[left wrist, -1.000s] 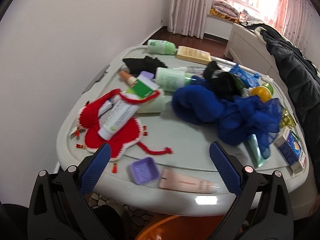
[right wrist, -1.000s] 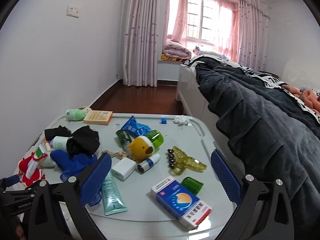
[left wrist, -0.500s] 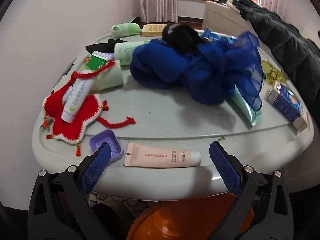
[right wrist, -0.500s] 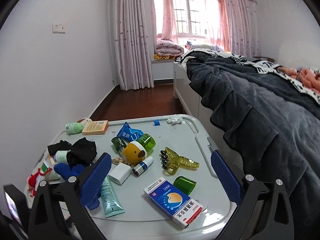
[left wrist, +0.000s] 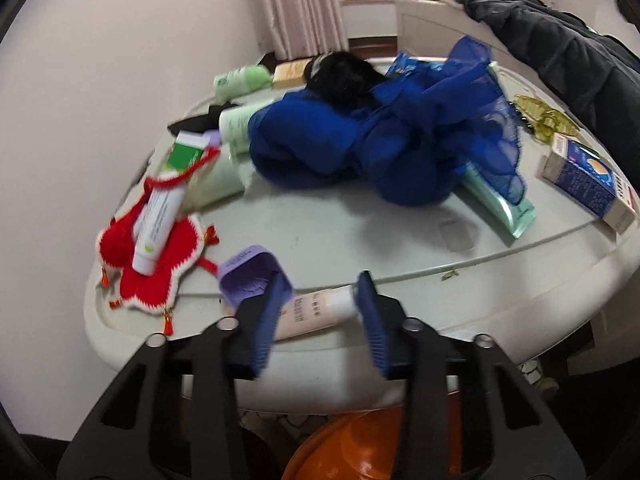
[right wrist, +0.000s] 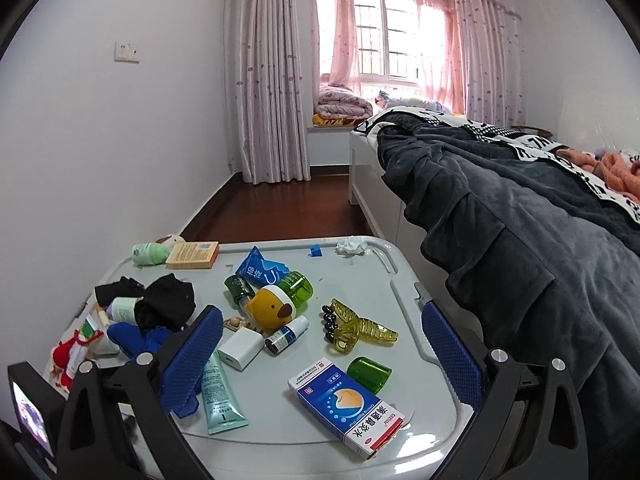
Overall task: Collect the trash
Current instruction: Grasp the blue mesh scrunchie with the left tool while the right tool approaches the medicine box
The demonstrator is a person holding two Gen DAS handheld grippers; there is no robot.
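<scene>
Two grippers work over a cluttered grey lid (left wrist: 320, 232) in a bedroom. The left gripper (left wrist: 320, 304) points steeply down at the lid's near edge, and its jaws have just been closing to a narrow gap around a pale pink tube (left wrist: 316, 312) that lies flat across that edge. The tube sits between the blue pads (left wrist: 264, 328), but the frame is blurred there and I cannot tell whether both pads press on it. A small purple cap (left wrist: 252, 280) stands tilted just beside the left pad, touching it or nearly so. Left of that lies a red knitted ornament (left wrist: 156, 264) with a white tube (left wrist: 158, 224) resting on it. A heap of blue cloth (left wrist: 360, 148) fills the middle of the lid, with a black cloth (left wrist: 340, 76) behind it and a green tube (left wrist: 500, 204) poking out from under its right side. A blue medicine box (left wrist: 588, 184) lies near the right edge. An orange bin (left wrist: 360, 444) shows below the lid's front.

The right gripper (right wrist: 324, 356) hangs with its jaws wide and nothing between them, above the blue box (right wrist: 348, 404), a green cap (right wrist: 368, 374) and a yellow-green hair clip (right wrist: 356, 328)
</scene>
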